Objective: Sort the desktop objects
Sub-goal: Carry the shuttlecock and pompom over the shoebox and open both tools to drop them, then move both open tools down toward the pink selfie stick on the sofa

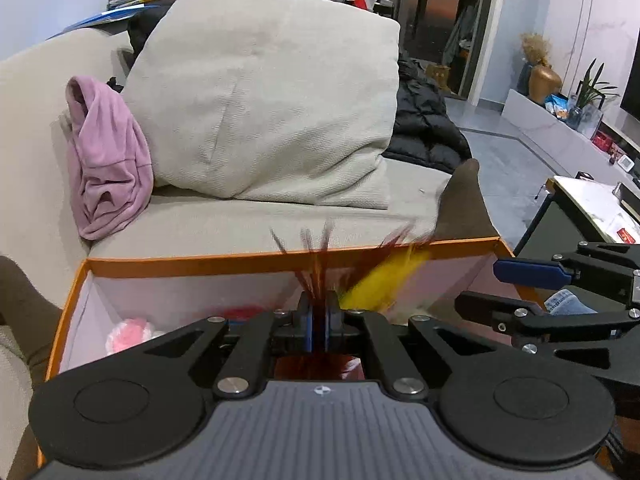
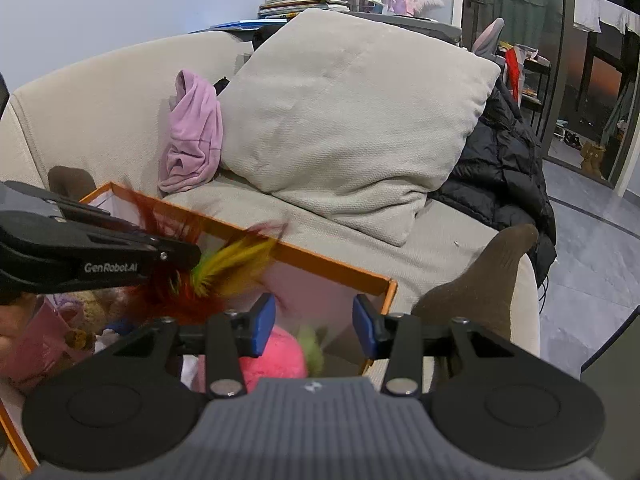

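My left gripper (image 1: 319,312) is shut on a red and yellow feather toy (image 1: 380,276), held over an orange-rimmed box (image 1: 200,260); the feathers are blurred. In the right wrist view the left gripper (image 2: 180,252) comes in from the left with the feather toy (image 2: 224,268) at its tip. My right gripper (image 2: 314,320) is open and empty above the box (image 2: 320,260), over a pink fluffy ball (image 2: 276,356). The right gripper (image 1: 492,288) also shows at the right of the left wrist view. A pink-white fluffy thing (image 1: 128,334) lies in the box.
The box sits against a beige sofa (image 1: 240,220) with a large cushion (image 1: 260,100), a pink garment (image 1: 104,160) and a black jacket (image 1: 424,120). A brown-socked foot (image 2: 472,288) rests by the box's right corner. A dark side table (image 1: 580,216) stands at right.
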Demonstrator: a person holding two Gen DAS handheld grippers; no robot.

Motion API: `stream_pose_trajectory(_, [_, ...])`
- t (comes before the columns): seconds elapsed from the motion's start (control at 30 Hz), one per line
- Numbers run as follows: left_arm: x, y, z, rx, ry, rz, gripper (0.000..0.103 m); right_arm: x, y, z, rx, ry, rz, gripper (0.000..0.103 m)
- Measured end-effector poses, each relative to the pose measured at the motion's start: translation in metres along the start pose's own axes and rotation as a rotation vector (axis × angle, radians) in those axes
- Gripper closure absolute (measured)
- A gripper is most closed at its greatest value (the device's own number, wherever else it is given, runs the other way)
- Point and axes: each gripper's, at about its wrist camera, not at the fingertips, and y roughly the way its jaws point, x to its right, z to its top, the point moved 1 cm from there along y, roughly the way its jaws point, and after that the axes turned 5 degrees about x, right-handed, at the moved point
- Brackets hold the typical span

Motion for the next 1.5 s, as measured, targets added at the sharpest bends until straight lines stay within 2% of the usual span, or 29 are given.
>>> stream_pose_trajectory(0.2, [-0.001,-0.017,0.005,0.020,-0.018,-0.010,0.096,-0.001,-0.003,0.000,0.005,0.010,0.010,0.057])
stream_pose_trajectory(0.4, [0.006,-0.057,0.007,0.061,0.000,-0.012,0.095,-0.005,-0.027,0.003,0.055,0.037,0.055,0.057])
stream_pose_trajectory(0.63, [0.023,-0.122,-0.012,0.098,0.048,-0.071,0.089,-0.027,-0.092,-0.010,0.140,0.036,0.135,0.058])
stream_pose_trajectory(0.8, [0.037,-0.154,-0.046,0.045,0.087,-0.132,0.083,-0.043,-0.143,-0.032,0.140,0.035,0.182,0.058])
stream_pose_trajectory(0.9, [0.044,-0.161,-0.074,-0.040,0.123,-0.176,0.078,-0.053,-0.163,-0.053,0.088,0.037,0.196,0.058])
stream_pose_trajectory(1.0, [0.054,-0.166,-0.105,-0.120,0.177,-0.209,0.077,-0.061,-0.170,-0.077,0.002,0.045,0.181,0.058])
stream_pose_trajectory(1.17, [0.059,-0.172,-0.148,-0.226,0.169,-0.261,0.075,-0.072,-0.173,-0.119,-0.169,0.072,0.195,0.060])
stream_pose_trajectory(1.33, [0.076,-0.169,-0.179,-0.311,0.224,-0.314,0.062,-0.081,-0.173,-0.150,-0.307,0.060,0.165,0.065])
stream_pose_trajectory(1.37, [0.080,-0.166,-0.184,-0.326,0.238,-0.323,0.052,-0.082,-0.173,-0.154,-0.331,0.057,0.162,0.066])
stream_pose_trajectory(1.5, [0.088,-0.151,-0.199,-0.372,0.258,-0.322,0.049,-0.086,-0.172,-0.169,-0.407,0.053,0.171,0.066])
